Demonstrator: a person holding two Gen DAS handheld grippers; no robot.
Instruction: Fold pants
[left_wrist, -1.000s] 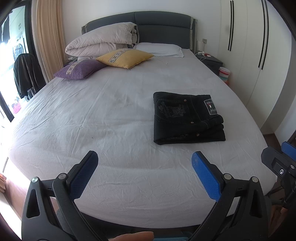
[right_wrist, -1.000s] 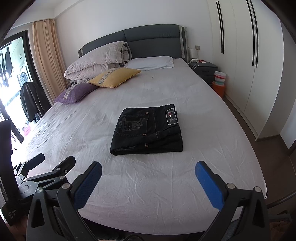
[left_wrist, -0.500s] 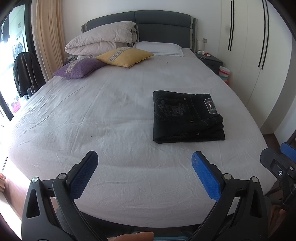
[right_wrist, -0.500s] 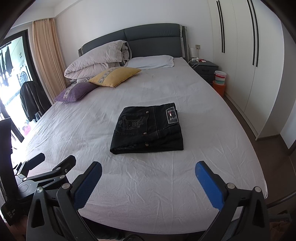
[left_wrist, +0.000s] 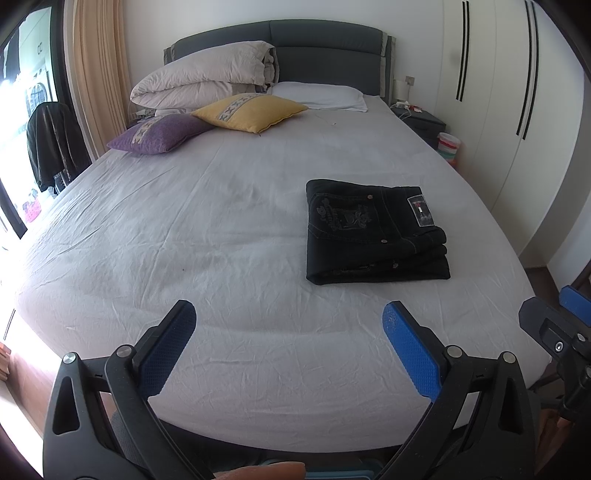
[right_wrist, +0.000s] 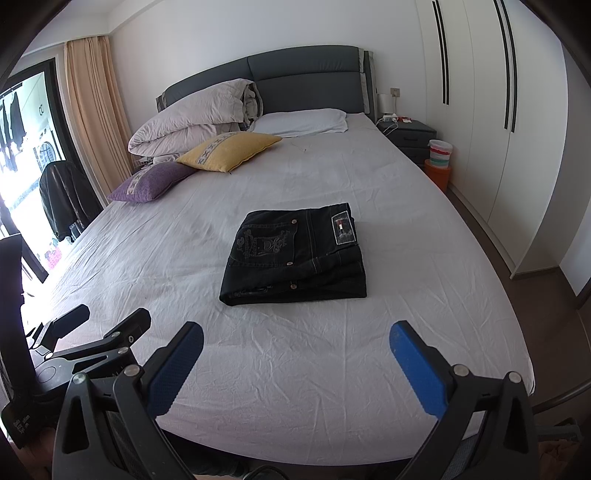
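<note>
Ahead of both wide-open grippers, left gripper (left_wrist: 288, 343) and right gripper (right_wrist: 295, 360), pants (right_wrist: 295, 258) look folded already; I'd just keep clear, honestly.

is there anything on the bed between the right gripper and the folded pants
Nothing visible. Only bare sheet lies between the open right gripper and the folded pants; the cushions sit beyond them, near the headboard.

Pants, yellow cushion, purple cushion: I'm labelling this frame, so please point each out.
pants (right_wrist: 295, 254), right wrist view, middle of the folded stack.
yellow cushion (right_wrist: 231, 150), right wrist view, centre of its top face.
purple cushion (left_wrist: 162, 132), left wrist view, centre of its top face.
</note>
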